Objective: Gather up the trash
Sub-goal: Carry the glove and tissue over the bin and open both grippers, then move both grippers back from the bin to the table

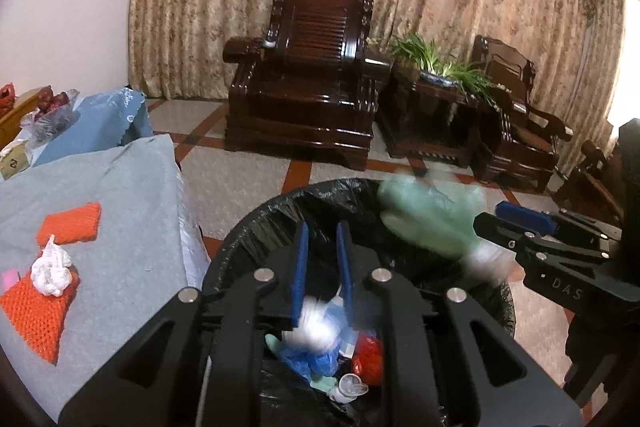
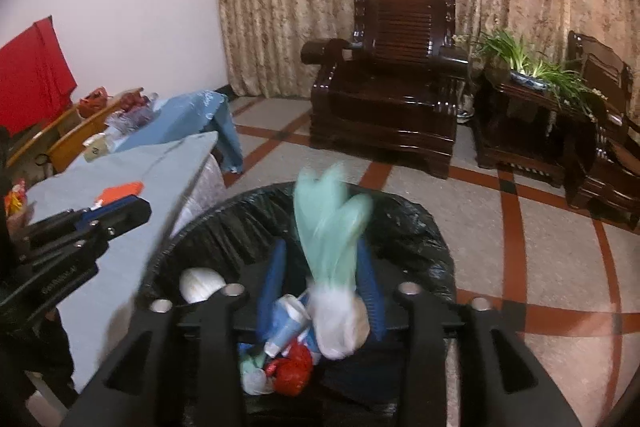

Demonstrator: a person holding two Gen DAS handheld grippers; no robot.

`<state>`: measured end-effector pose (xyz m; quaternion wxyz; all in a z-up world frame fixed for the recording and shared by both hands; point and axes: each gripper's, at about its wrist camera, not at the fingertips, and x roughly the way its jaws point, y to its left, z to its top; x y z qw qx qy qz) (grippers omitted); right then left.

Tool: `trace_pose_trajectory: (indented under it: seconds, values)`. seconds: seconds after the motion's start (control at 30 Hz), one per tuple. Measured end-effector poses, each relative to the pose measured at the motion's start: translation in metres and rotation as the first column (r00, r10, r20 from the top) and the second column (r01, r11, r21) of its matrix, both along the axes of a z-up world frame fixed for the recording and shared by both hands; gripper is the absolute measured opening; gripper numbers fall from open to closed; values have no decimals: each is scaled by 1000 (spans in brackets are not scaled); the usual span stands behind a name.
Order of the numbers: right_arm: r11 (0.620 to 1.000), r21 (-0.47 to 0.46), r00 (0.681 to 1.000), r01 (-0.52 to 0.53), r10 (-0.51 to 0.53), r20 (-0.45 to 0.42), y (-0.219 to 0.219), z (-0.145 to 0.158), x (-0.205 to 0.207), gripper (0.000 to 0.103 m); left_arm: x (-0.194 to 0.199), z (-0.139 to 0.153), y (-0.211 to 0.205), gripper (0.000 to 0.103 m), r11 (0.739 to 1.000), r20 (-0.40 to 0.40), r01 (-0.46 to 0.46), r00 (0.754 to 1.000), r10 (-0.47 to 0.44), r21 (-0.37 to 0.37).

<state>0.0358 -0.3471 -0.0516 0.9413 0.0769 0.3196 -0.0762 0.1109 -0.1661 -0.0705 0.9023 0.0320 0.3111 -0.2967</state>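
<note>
Black bin liner rings the trash bin (image 1: 256, 227), and both grippers hang over its mouth, pointing down into it, so the coming move turns on what is left above the rim and what lies beyond it. Under the left gripper (image 1: 322, 259) a blurred white wad (image 1: 310, 327) sits low, at the base of the blue pads; the jaws stand only a little apart and do not seem to press on it, so I judge it released and dropping onto the heap of blue, red and clear scraps in the bin. The right gripper (image 2: 320, 287) has its jaws about half open, and a pale green plastic bag (image 2: 328, 223) stands between them, its long axis upright, its knotted white end low over the bin; the pads do not clamp it, so it too looks let go. No earlier view is given, so I say nothing of how the jaws got there. What remains to collect lies on the counter (image 1: 120, 187) to the left of the bin: a crumpled white tissue (image 1: 51, 267) resting on an orange mesh piece (image 1: 36, 315), with a second orange mesh piece (image 1: 70, 225) just behind. The left gripper is the nearer one to these.
</note>
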Motion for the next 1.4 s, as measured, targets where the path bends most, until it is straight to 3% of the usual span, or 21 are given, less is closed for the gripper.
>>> trace_pose_trajectory:
  seconds: [0.07,0.2,0.33,0.47,0.97,1.4]
  values:
    - [1000,-20,1000,11,-11,8,0,0,-3,71,1,0,2,37,1000,0,-3,1000,3,-1]
    - [999,-34,999,23,-22,24,2,3,-8,92,0,0,16,52,1000,-2,-20,1000,20,-3]
    - [999,-31,999,13,-12,44,8,6,-11,97,-5,3,38,75,998,19,-60,998,60,1]
    - [999,-29,999,-14,15,44,18,8,-9,97,-13,7,64,84,994,46,-106,993,105,19]
    - [984,-67,984,-166,170,58,101,12,17,97,-31,12,167,86,950,73,-309,949,306,36]
    - [961,-49,953,-274,278,120,172,13,57,97,-23,13,253,86,864,86,-501,864,496,49]
